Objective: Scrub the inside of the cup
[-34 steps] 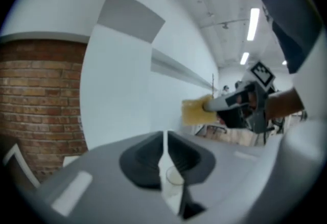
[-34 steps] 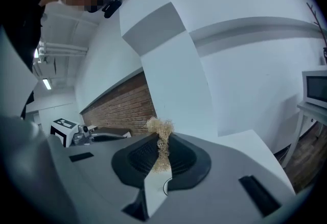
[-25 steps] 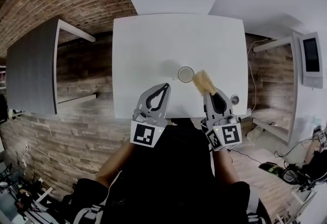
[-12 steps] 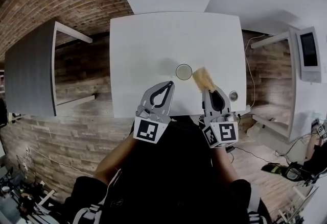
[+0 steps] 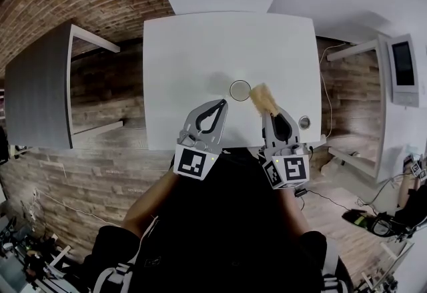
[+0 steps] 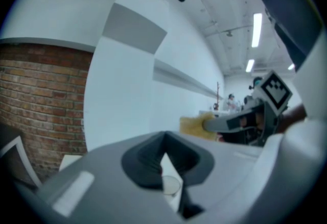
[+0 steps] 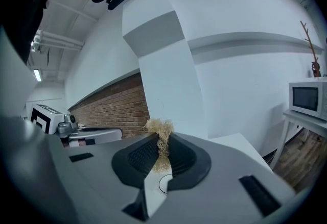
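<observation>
A small clear cup stands upright on the white table, near its front edge. My right gripper is shut on a tan fibrous scrubber, which hangs just right of the cup and outside it. In the right gripper view the scrubber is pinched between the jaws, with the cup's rim below them. My left gripper is shut and holds nothing, a little to the near left of the cup. Its own view shows the cup beyond the closed jaws and the scrubber off to the right.
A small round metal fitting sits in the table's near right corner. A grey table stands to the left. A microwave rests on a side table at the right. My body is against the table's front edge.
My left gripper has edged a little forward toward the cup. My right gripper keeps the scrubber in much the same place beside the cup.
</observation>
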A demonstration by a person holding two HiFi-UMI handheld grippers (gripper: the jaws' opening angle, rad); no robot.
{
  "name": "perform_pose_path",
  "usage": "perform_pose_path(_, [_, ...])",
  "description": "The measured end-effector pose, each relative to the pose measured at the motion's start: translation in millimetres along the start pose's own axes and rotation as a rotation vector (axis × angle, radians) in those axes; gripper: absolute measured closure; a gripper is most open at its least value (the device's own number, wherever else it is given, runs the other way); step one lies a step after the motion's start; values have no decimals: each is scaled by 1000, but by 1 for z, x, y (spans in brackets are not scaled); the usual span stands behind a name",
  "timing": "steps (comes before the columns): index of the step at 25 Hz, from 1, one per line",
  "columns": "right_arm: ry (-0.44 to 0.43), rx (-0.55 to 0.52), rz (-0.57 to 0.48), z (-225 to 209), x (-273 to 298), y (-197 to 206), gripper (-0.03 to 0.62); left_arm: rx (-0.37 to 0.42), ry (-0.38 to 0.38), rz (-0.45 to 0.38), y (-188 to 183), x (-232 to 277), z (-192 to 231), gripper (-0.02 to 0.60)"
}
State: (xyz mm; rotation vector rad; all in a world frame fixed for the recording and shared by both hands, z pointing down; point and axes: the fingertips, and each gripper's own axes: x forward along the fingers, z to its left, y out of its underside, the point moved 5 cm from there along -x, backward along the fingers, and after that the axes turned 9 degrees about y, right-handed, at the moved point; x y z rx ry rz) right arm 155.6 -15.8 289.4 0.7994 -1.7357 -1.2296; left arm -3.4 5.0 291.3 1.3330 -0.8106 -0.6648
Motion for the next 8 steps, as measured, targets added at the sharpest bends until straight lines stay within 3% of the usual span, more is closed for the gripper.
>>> perform_pose_path(8, [2,-22,-9,2,9,-5,559,29,19,3,-2,8,6,578])
